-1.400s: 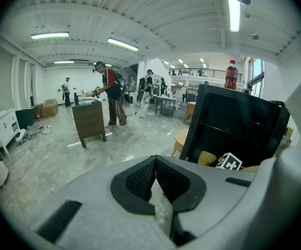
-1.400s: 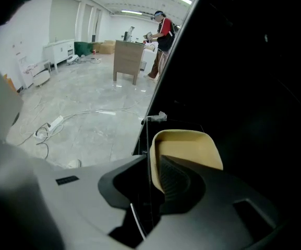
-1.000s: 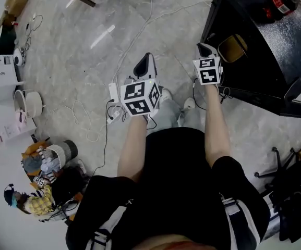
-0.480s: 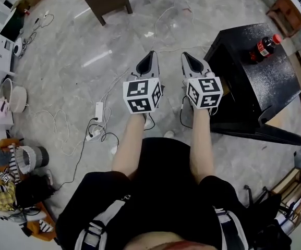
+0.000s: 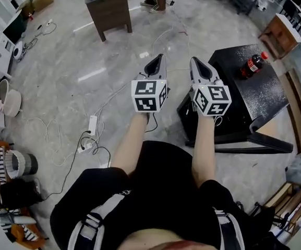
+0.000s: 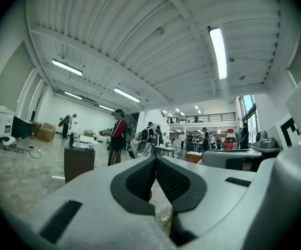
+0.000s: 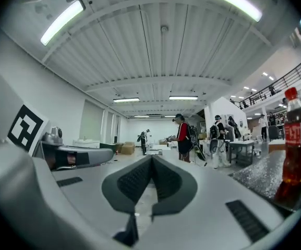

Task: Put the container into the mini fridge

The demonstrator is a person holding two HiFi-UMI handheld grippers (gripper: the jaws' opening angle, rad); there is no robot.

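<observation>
Hall with a glossy, veined grey marble floor (image 5: pixel 72 61). White cables (image 5: pixel 87 134) trail across it at lower left, and a brown wooden cabinet (image 5: pixel 108 7) stands at the top. At right is the mini fridge (image 5: pixel 265 95), a black box with a speckled top, carrying a plastic cola bottle (image 5: pixel 251 65) with a red cap.

I hold the left gripper (image 5: pixel 159 59) and right gripper (image 5: pixel 196 61) side by side at centre frame. Each has its ribbed black pads pressed together on nothing.

I cannot find the container in any view.

Risks, as I judge them:
- Closed jaws would only push a smooth container away, so they must be opened before a grasp.
- The tall, narrow bottle would tip if either arm brushed it near the fridge.
- The loose cables could catch a foot.
</observation>
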